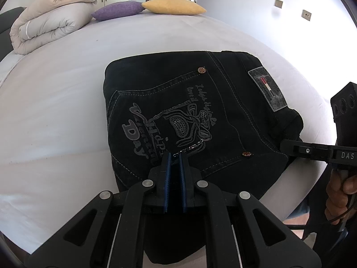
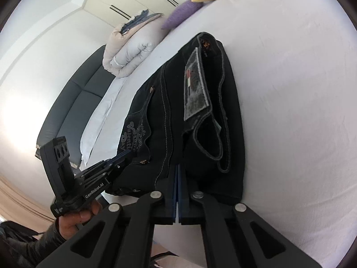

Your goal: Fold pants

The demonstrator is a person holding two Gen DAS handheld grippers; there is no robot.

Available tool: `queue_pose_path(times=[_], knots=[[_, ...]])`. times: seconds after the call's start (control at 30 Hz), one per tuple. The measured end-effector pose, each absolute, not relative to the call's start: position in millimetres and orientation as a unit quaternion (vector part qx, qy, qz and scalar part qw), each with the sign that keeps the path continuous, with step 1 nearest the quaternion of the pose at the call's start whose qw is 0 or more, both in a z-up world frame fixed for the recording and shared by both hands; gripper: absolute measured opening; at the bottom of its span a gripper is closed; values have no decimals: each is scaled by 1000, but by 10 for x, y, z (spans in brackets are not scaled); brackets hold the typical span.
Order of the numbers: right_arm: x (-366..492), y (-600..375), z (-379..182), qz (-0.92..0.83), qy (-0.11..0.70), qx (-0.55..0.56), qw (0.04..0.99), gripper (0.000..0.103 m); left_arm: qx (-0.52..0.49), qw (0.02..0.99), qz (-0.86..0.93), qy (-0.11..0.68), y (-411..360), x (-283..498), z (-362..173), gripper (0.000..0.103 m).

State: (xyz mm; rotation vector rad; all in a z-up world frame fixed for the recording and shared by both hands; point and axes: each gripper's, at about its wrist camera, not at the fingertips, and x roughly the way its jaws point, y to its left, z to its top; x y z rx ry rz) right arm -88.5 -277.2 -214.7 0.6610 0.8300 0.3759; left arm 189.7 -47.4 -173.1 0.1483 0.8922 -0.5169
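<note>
Black jeans point(image 1: 200, 111) lie folded into a compact stack on the white bed, back pocket print and grey waistband patch point(image 1: 267, 89) facing up. My left gripper point(image 1: 176, 156) is at the stack's near edge with its blue pads nearly together, a narrow gap between them, over the fabric by the pocket. My right gripper point(image 2: 178, 167) is shut on the jeans' point(image 2: 200, 111) near edge by the waistband. The right gripper also shows in the left wrist view point(image 1: 287, 147), at the stack's right corner. The left gripper shows in the right wrist view point(image 2: 125, 156).
The bed sheet point(image 1: 67, 111) spreads wide to the left and beyond the jeans. A rolled duvet point(image 1: 49, 26) sits at the far left, with a purple cushion point(image 1: 120, 11) and a yellow cushion point(image 1: 174, 5) at the far end. A dark headboard point(image 2: 67, 102) lies beyond.
</note>
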Motion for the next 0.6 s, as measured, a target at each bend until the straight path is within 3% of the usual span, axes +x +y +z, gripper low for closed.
queue_pose_path(times=[0.1, 0.13, 0.17, 0.23, 0.27, 0.3, 0.37, 0.43, 0.47, 0.5, 0.57, 0.6], knots=[[-890, -2749, -2079, 176, 397, 305, 848, 0, 73, 867, -247, 426, -467, 1889, -1716, 7], [-898, -2748, -2030, 178, 395, 306, 848, 6, 71, 867, -248, 426, -458, 1889, -1701, 7], [-911, -2758, -1963, 184, 390, 311, 847, 14, 64, 867, -249, 427, -432, 1889, -1668, 7], [-953, -2806, -1824, 193, 369, 318, 852, 50, 41, 868, -254, 426, -356, 1886, -1580, 8], [-971, -2835, -1742, 186, 356, 316, 860, 57, 25, 869, -255, 423, -297, 1882, -1524, 8], [-989, -2890, -1658, 169, 345, 311, 869, 69, 7, 872, -253, 419, -212, 1881, -1459, 8], [-967, -3048, -1565, 165, 333, 325, 870, 71, -24, 877, -245, 413, -48, 1912, -1367, 8], [-913, -3229, -1543, 154, 329, 344, 866, 71, -61, 874, -238, 419, 122, 2017, -1341, 16], [-872, -3303, -1554, 143, 336, 346, 864, 71, -70, 872, -235, 424, 178, 2057, -1350, 27], [-798, -3361, -1578, 131, 346, 347, 862, 71, -83, 869, -227, 432, 239, 2133, -1386, 50], [-642, -3461, -1668, 126, 364, 360, 850, 71, -103, 865, -218, 440, 321, 2232, -1444, 79], [-563, -3501, -1725, 128, 374, 369, 842, 70, -123, 860, -222, 444, 362, 2286, -1475, 79]])
